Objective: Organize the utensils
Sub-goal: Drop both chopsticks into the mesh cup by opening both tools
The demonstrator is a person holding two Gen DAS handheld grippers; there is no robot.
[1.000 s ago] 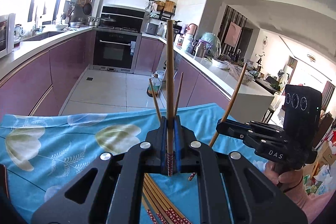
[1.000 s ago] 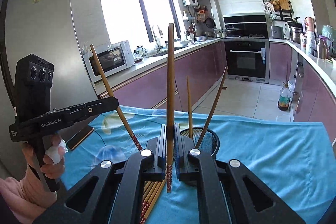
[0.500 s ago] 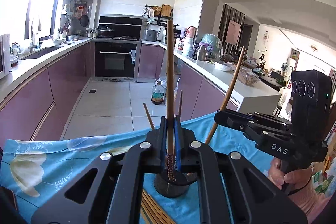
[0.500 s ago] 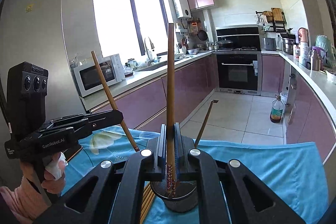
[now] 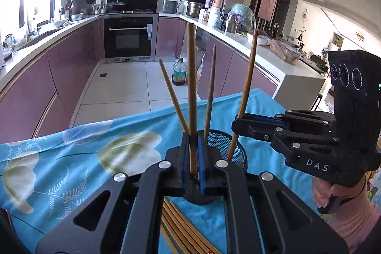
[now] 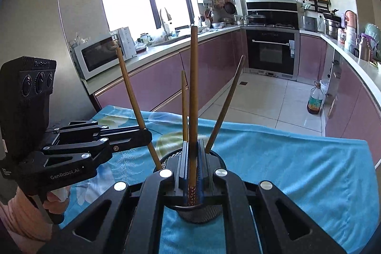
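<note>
A black mesh holder (image 5: pixel 223 142) (image 6: pixel 197 213) stands on the blue floral cloth (image 5: pixel 71 158), with two wooden chopsticks (image 5: pixel 172 97) (image 6: pixel 226 106) leaning in it. My left gripper (image 5: pixel 193 142) is shut on an upright chopstick (image 5: pixel 192 99), whose lower end hangs over the holder's near rim. My right gripper (image 6: pixel 193 146) is shut on another upright chopstick (image 6: pixel 193 99); its patterned end sits inside the holder's mouth. Each wrist view shows the other gripper from the side, the right gripper (image 5: pixel 240 122) and the left gripper (image 6: pixel 145 135), just above the holder.
A bundle of loose chopsticks (image 5: pixel 181 230) lies on the cloth below my left gripper. The cloth's far edge drops to a tiled floor with an oil bottle (image 6: pixel 315 99). Purple cabinets, an oven (image 5: pixel 129 39) and a microwave (image 6: pixel 97 58) line the kitchen behind.
Both grippers have come down and forward with their chopsticks. The mesh holder now sits right under the fingers, and the chopsticks' lower ends have reached its mouth.
</note>
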